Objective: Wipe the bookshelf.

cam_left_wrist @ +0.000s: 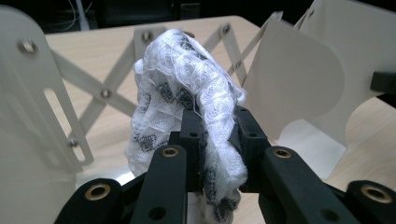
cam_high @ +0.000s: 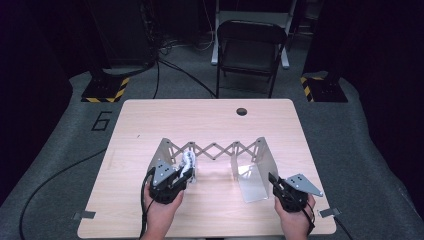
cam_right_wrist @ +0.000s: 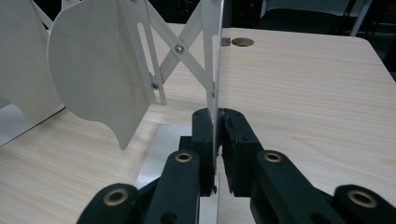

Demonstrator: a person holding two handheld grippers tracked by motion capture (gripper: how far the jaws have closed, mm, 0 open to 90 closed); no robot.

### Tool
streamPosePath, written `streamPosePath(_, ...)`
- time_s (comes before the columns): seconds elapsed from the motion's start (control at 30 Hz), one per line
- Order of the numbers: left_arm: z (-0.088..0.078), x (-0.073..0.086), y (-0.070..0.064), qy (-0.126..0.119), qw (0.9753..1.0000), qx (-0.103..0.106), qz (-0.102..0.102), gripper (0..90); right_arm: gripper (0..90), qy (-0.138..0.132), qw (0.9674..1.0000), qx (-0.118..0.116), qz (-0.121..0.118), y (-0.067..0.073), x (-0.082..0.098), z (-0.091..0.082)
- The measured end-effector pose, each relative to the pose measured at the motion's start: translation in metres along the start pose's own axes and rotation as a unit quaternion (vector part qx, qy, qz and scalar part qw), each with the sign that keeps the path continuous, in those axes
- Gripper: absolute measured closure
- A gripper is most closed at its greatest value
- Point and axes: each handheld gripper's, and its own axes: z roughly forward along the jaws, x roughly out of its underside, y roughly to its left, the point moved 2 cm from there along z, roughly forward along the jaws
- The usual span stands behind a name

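A metal rack with a scissor lattice (cam_high: 215, 149) stands across the middle of the wooden table (cam_high: 200, 117). It has upright end plates and an inner divider (cam_high: 248, 175). My left gripper (cam_high: 183, 176) is shut on a white lacy cloth (cam_high: 188, 162) with dark patches, just inside the rack's left end plate (cam_high: 162, 152). In the left gripper view the cloth (cam_left_wrist: 187, 88) bulges up above the left gripper (cam_left_wrist: 217, 126). My right gripper (cam_high: 273, 180) is shut on the near edge of the rack's right end plate (cam_high: 267, 155). That plate (cam_right_wrist: 212, 56) is seen edge-on in the right gripper (cam_right_wrist: 215, 121).
A round hole (cam_high: 242, 111) sits near the table's far edge. A folding chair (cam_high: 250, 47) stands beyond it. Two stand bases with yellow-black tape (cam_high: 105, 90) flank the table, and cables run over the grey floor.
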Motion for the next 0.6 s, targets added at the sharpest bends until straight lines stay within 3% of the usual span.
streamPosePath(0.3, 0.024, 0.038, 0.002, 0.054, 0.9985, -0.007, -0.005, 77.2, 83.5, 0.000, 1.0000, 0.001, 0.000, 0.000, 0.000, 0.000)
streamPosePath(0.4, 0.020, 0.035, 0.001, 0.050, 0.9987, -0.004, -0.006, 77.2, 83.5, 0.000, 1.0000, 0.000, 0.000, 0.000, 0.000, 0.000)
streamPosePath(0.6, 0.001, 0.008, -0.004, 0.012, 0.9999, 0.008, -0.004, 77.2, 83.3, 0.000, 1.0000, 0.001, 0.001, 0.000, 0.000, 0.000)
